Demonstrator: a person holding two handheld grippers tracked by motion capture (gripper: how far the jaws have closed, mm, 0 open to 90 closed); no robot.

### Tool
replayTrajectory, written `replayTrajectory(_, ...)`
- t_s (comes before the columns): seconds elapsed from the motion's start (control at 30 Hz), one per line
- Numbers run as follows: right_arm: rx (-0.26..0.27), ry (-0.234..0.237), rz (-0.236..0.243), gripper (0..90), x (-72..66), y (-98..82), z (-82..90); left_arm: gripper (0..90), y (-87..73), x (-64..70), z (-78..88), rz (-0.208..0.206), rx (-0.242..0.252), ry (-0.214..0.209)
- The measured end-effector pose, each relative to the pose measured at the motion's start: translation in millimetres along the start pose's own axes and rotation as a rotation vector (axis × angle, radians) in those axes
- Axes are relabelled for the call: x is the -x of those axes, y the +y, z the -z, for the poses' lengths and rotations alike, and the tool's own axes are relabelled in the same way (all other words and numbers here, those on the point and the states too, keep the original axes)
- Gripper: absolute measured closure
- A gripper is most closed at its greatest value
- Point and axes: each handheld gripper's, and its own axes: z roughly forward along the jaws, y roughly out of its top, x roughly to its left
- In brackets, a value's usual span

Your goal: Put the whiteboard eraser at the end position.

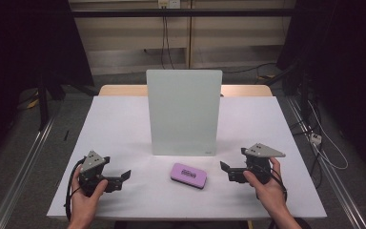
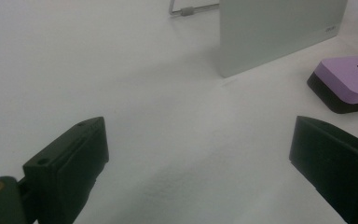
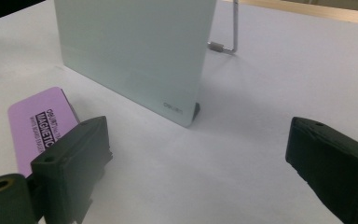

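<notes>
On the white table point(image 1: 124, 124), a purple magnetic whiteboard eraser point(image 1: 189, 175) lies flat, a little in front of a small upright whiteboard point(image 1: 183, 112) that stands on a thin metal support. The eraser is between the two grippers and touches neither of them.

The left gripper point(image 1: 124, 177) is held low over the near left part of the table. The left hand point(image 1: 86, 193) grasps its body from below and behind, with the forearm coming in from the bottom edge, and the jaws point to the right, toward the eraser. In the left gripper view the jaws stand wide apart with only bare table between them, and the eraser point(image 2: 347, 84) is seen ahead at the right, well apart from them.

The right gripper point(image 1: 226, 171) is on the opposite side, held by the right hand point(image 1: 263, 183), whose fingers wrap around the body. Its jaws point to the left, toward the eraser, and are near it but not touching. In the right gripper view the jaws are also wide apart and hold nothing; the eraser point(image 3: 39, 126) lies beside the left jaw, partly behind it, and the whiteboard point(image 3: 135, 51) stands further ahead.
</notes>
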Motion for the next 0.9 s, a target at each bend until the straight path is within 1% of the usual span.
replayTrajectory(0.1,0.018,-0.03,-0.003,6.3,4.2,-6.4,3.6,4.5,-0.5,-0.3,-0.1,-0.002,0.002,0.003)
replayTrajectory(0.17,0.027,-0.044,-0.017,6.3,8.6,-10.6,6.6,4.5,-0.3,0.2,0.0,0.0,-0.001,0.002)
replayTrajectory(0.23,0.039,-0.047,-0.031,6.2,11.7,-13.6,9.5,4.5,-0.5,1.1,-0.5,0.001,-0.001,0.008)
replayTrajectory(0.37,0.052,-0.061,-0.033,5.7,11.9,-16.7,14.4,4.5,-0.5,1.6,1.9,0.005,0.011,0.0)
replayTrajectory(0.4,0.057,-0.06,-0.028,5.7,12.4,-17.4,15.3,4.5,-0.3,1.7,2.3,0.009,0.011,0.008)
replayTrajectory(0.43,0.061,-0.06,-0.033,5.8,12.9,-18.4,16.2,4.5,-0.4,1.2,2.6,0.009,0.012,0.009)
replayTrajectory(0.53,0.067,-0.083,-0.029,6.1,15.7,-24.2,18.9,4.5,-1.1,0.0,3.9,0.019,0.021,0.006)
replayTrajectory(0.6,0.069,-0.076,-0.042,6.1,17.3,-27.0,21.0,4.5,-0.6,-0.4,4.8,0.018,0.029,0.009)
replayTrajectory(0.67,0.074,-0.084,-0.044,6.4,19.2,-28.4,21.7,4.5,-0.1,-0.8,4.4,0.025,0.035,0.007)
replayTrajectory(0.7,0.077,-0.078,-0.051,6.2,20.0,-29.0,21.6,4.6,0.2,-1.2,4.0,0.018,0.032,0.006)
replayTrajectory(0.77,0.079,-0.084,-0.055,5.9,21.3,-29.8,21.3,4.5,0.5,-1.5,2.9,0.018,0.026,-0.005)
replayTrajectory(0.8,0.083,-0.08,-0.062,5.3,21.6,-30.1,21.0,4.5,0.7,-1.0,2.3,0.02,0.026,-0.002)
replayTrajectory(0.83,0.085,-0.073,-0.069,5.2,22.0,-29.7,20.9,4.6,1.0,-1.0,2.2,0.017,0.023,-0.009)
replayTrajectory(0.9,0.092,-0.077,-0.075,5.0,22.7,-29.2,21.3,4.5,1.0,-0.4,1.8,0.01,0.024,-0.011)
